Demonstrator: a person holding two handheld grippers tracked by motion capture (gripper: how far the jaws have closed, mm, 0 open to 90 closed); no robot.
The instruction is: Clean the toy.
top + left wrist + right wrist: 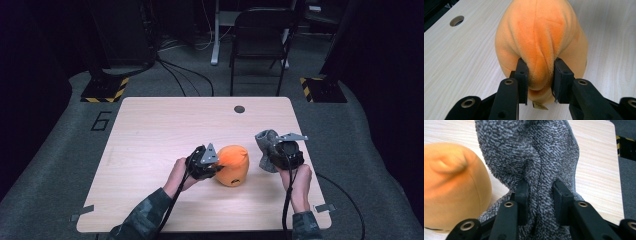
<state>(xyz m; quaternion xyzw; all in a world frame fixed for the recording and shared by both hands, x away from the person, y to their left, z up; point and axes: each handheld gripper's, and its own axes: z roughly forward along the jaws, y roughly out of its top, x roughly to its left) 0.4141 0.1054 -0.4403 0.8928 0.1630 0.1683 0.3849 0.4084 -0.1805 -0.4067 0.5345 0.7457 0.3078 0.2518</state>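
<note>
My left gripper (539, 75): pinched a fold of the orange plush (541, 37)
My right gripper (540, 195): pinched the grey terry cloth (536, 152)
Around: wooden table (160, 125), its round hole (239, 109), a chair (260, 30) beyond

The counter (150, 130) is a pale wood-grain top with rounded corners, and a round cable hole (239, 109) sits near its far edge, right of the middle. Grey clips (81, 212) stick out at both near corners. The floor (60, 160) around it is grey carpet, with a dark number marking (101, 120) left of the counter. Behind the counter stands a black folding chair (261, 35), and to its left a pale upright leg (216, 32) rises from the floor. Black cables (185, 75) snake across the carpet towards the counter's far edge. Two dark stand bases edged with yellow-and-black hazard tape (106, 89) (322, 89) rest on the floor at the far left and far right.
</note>
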